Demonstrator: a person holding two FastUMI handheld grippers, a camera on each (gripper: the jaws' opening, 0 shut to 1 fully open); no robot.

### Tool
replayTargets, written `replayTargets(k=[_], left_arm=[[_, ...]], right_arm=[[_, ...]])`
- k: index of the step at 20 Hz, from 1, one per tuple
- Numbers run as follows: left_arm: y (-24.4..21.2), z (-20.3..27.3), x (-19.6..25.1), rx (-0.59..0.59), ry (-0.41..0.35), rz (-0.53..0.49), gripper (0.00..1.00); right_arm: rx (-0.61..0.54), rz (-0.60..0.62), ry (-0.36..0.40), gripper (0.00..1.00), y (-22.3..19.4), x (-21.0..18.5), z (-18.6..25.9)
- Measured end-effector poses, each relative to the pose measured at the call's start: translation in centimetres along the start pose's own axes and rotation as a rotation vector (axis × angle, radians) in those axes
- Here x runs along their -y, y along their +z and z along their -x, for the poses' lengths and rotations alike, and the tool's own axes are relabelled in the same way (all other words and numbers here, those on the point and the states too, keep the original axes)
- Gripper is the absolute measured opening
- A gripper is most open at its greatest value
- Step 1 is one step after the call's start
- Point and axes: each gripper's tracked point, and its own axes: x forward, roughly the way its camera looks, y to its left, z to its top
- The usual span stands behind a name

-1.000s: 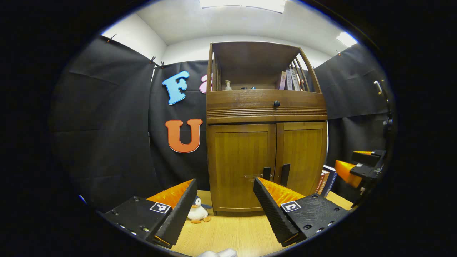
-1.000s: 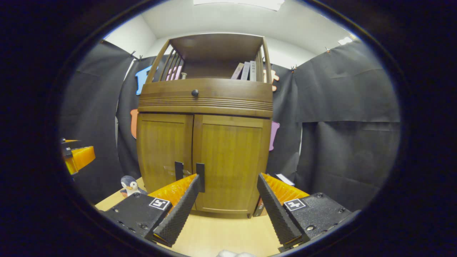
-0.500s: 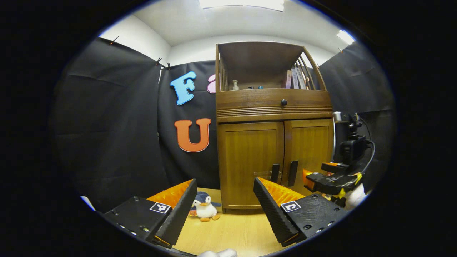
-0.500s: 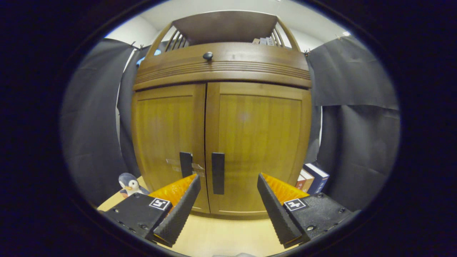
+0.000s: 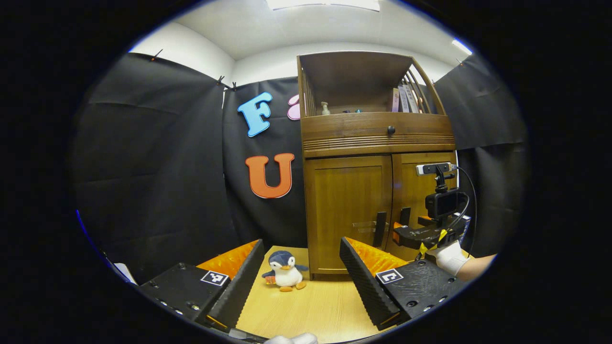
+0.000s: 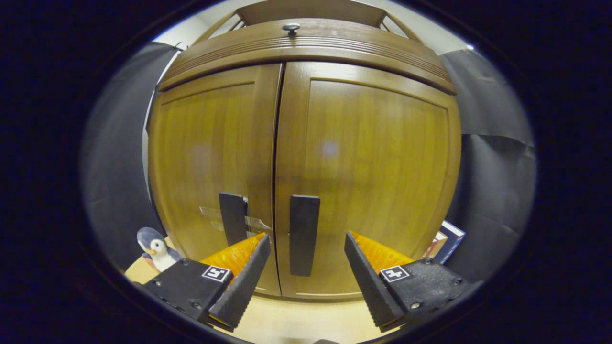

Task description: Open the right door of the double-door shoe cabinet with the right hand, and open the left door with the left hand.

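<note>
Right gripper view puts the right door's handle point(image 6: 304, 235) dead ahead of my right gripper point(image 6: 306, 272), standing upright between the two spread fingers, a little nearer the left one. Its long axis runs vertically, so my fingers sit on either side of it across its width, which is how I judge I need them for the pull. The fingers are wide apart and hold nothing; I cannot tell whether the tips have reached the handle's depth, and neither looks to be touching it. The right door point(image 6: 368, 177) and the left door point(image 6: 210, 167) both lie flush and closed on the shoe cabinet point(image 6: 306, 52). The left door's handle point(image 6: 233, 218) sits just across the centre seam, up and to the left of my left fingertip.

From the left gripper view, my left gripper point(image 5: 301, 282) hangs well back from the cabinet, fingers wide and empty, with the left door's handle point(image 5: 380, 229) ahead and to its right. A toy penguin point(image 5: 285, 271) sits on the wooden floor point(image 5: 311, 310) beside the cabinet's left corner. My right gripper is plainly the nearer one, so I judge the right door comes first.
</note>
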Motion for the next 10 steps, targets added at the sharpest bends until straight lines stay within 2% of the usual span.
replayTargets(k=[4, 10], left_arm=[[-0.3, 0.2, -1.0, 0.002, 0.016, 0.005, 0.96], [-0.9, -0.2, -2.1, -0.019, 0.041, 0.013, 0.96]], right_arm=[[-0.006, -0.016, 0.001, 0.92, 0.2, -0.2, -2.2], [-0.021, -0.048, 0.022, 0.69, 0.0, -0.7, -3.4]])
